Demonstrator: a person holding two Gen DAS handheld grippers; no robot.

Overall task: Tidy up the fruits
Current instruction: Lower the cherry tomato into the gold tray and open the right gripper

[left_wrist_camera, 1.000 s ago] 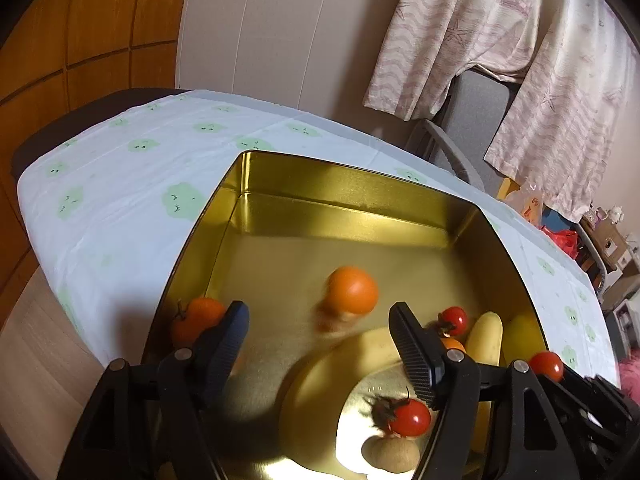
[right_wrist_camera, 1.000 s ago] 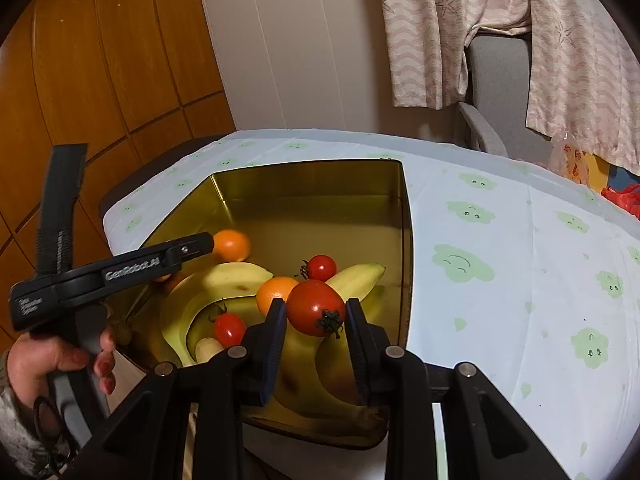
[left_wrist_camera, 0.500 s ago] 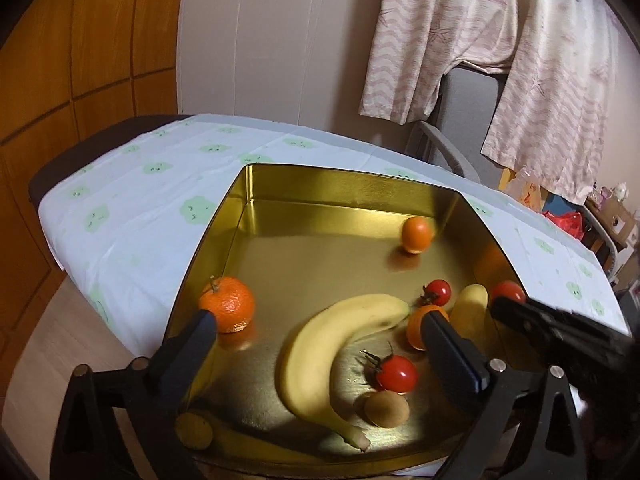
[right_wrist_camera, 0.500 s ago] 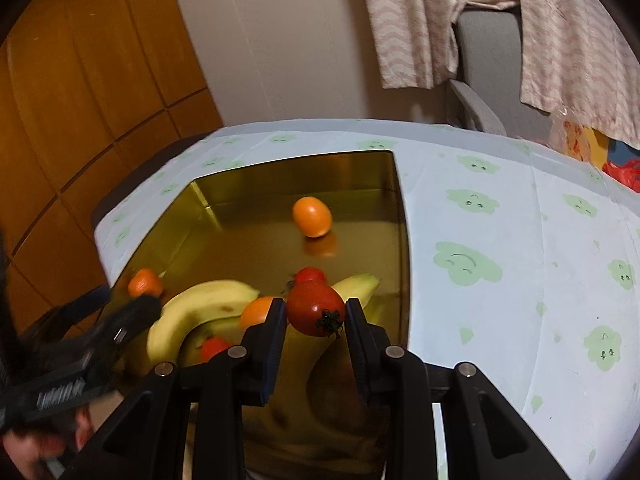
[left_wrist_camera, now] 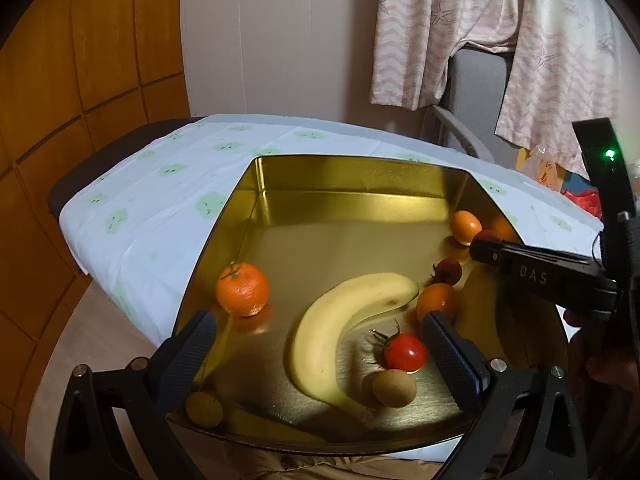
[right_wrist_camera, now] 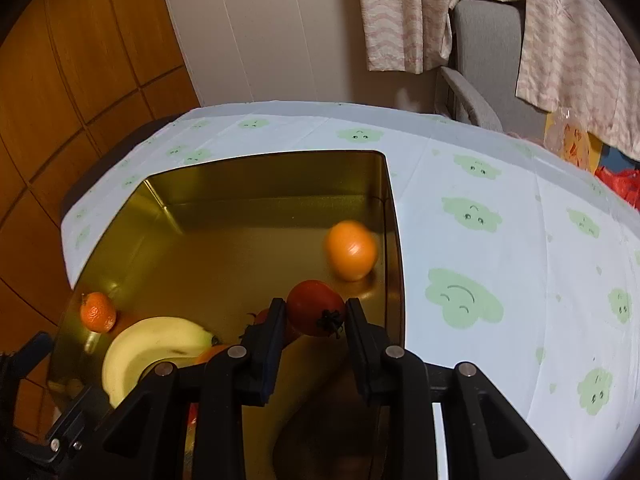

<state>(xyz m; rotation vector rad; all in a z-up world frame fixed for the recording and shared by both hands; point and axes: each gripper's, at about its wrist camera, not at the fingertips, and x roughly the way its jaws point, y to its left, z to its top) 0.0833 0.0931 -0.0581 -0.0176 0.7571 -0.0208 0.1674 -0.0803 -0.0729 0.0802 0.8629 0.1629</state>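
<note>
Both wrist cameras look forward and down along their fingers into the gold tin [left_wrist_camera: 352,208], toward the back wall and curtains. The left view sits close above the tin's near edge, its fingers [left_wrist_camera: 188,356] framing the banana [left_wrist_camera: 340,320]. The right view looks from the tin's near right corner, over the right wall [right_wrist_camera: 394,240]. Both share the tin's floor, the banana [right_wrist_camera: 152,344] and the tangerine [left_wrist_camera: 242,289] [right_wrist_camera: 97,312].

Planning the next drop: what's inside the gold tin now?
Inside the gold tin: banana, mandarin, kumquats, cherry tomatoes and brown fruit. The right gripper hides the right side.
</note>
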